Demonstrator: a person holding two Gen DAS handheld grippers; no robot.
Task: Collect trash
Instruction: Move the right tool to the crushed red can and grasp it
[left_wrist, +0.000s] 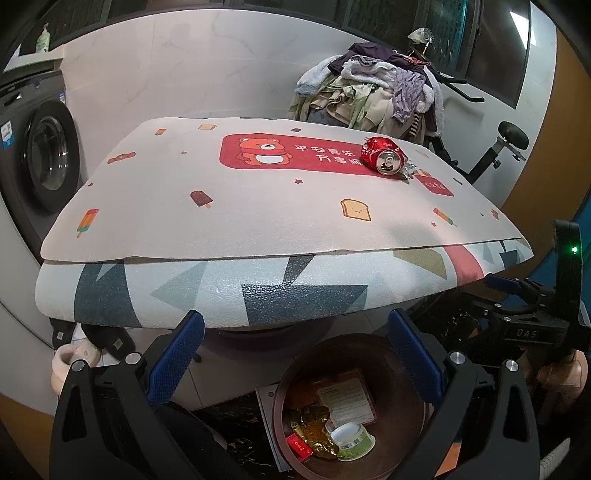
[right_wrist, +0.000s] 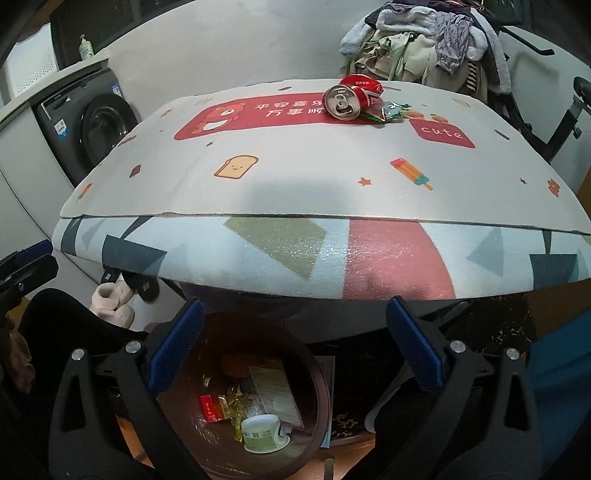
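Right wrist view: right gripper (right_wrist: 293, 347) spread wide, empty, above bin (right_wrist: 317, 387).
Left gripper (left_wrist: 295, 354): likewise wide apart, nothing between.
Crushed red can (right_wrist: 349, 96): lying on table mat (right_wrist: 295, 184), far side, green wrapper (right_wrist: 391, 110) touching.
Handling: light, thin, dented, slippery; likely best pinched across crumpled body.
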